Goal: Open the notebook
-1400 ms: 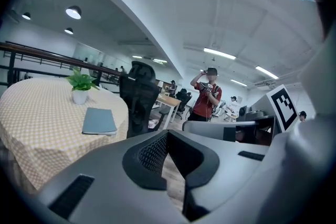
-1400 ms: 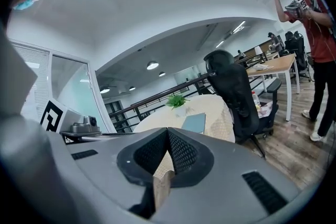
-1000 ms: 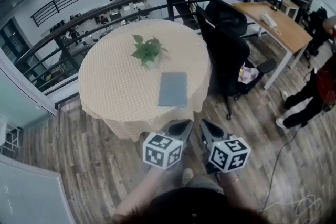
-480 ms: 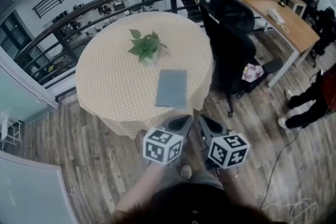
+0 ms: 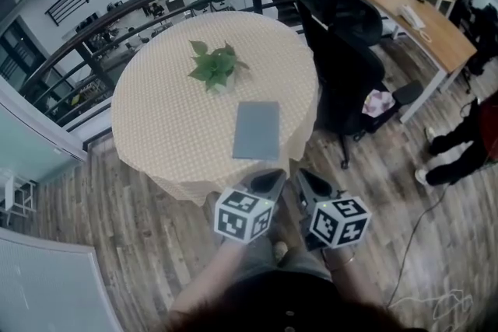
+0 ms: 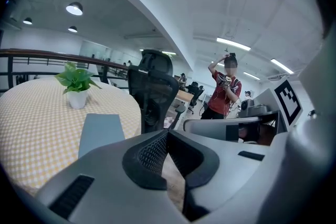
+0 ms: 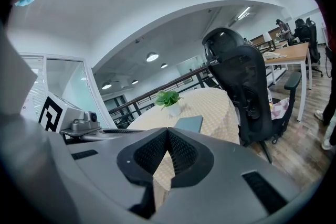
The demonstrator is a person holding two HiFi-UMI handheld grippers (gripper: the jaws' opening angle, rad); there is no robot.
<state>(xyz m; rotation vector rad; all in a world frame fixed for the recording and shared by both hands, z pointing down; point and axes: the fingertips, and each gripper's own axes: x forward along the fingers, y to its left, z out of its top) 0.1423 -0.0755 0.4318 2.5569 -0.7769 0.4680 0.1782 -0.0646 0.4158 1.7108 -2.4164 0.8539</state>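
A closed grey-blue notebook point(image 5: 257, 130) lies flat near the front right of a round table point(image 5: 163, 128) with a yellow checked cloth. The left gripper view shows the notebook point(image 6: 100, 132) too, and so does the right gripper view, where the notebook point(image 7: 189, 124) lies ahead. My left gripper point(image 5: 268, 183) and right gripper point(image 5: 307, 183) hover side by side over the floor, just short of the table's near edge. Both are shut and hold nothing. Each points toward the notebook.
A small potted plant point(image 5: 213, 68) stands at the table's middle, behind the notebook. A black office chair point(image 5: 342, 66) is close to the table's right side. A dark railing point(image 5: 140, 8) curves behind the table. A wooden desk point(image 5: 420, 27) and a person's legs point(image 5: 459, 148) are at the right.
The table and notebook sit slightly lower and nearer in the head view. Both grippers have edged toward the table's edge, still shut.
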